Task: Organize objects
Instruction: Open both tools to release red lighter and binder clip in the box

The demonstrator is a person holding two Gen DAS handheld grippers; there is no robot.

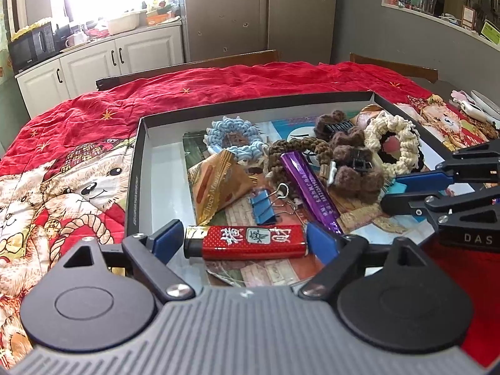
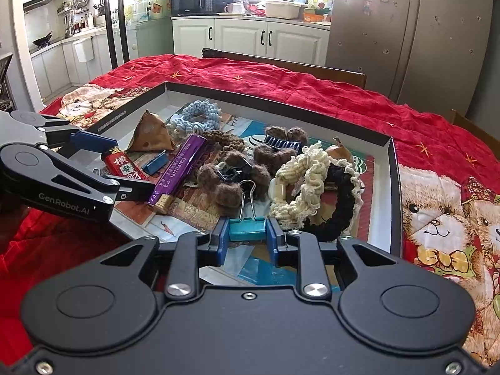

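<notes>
A shallow black-rimmed box (image 1: 137, 168) on a red bear cloth holds a jumble of small things. My left gripper (image 1: 240, 240) has its jaws around a red lighter (image 1: 247, 242): the right pad touches its end, the left pad stands a little off. The lighter also shows in the right wrist view (image 2: 123, 164). My right gripper (image 2: 247, 237) is shut on a teal binder clip (image 2: 247, 229), low over the box's near right part. Nearby lie a purple stick (image 1: 309, 187), a blue binder clip (image 1: 265, 206) and an orange pyramid packet (image 1: 218, 184).
The box also holds brown fuzzy hair clips (image 1: 353, 162), a cream crochet scrunchie (image 2: 306, 181), a black scrunchie (image 2: 337, 206) and a light blue crochet ring (image 1: 234, 137). White items (image 1: 475, 106) lie on the cloth at far right. Chairs stand behind the table.
</notes>
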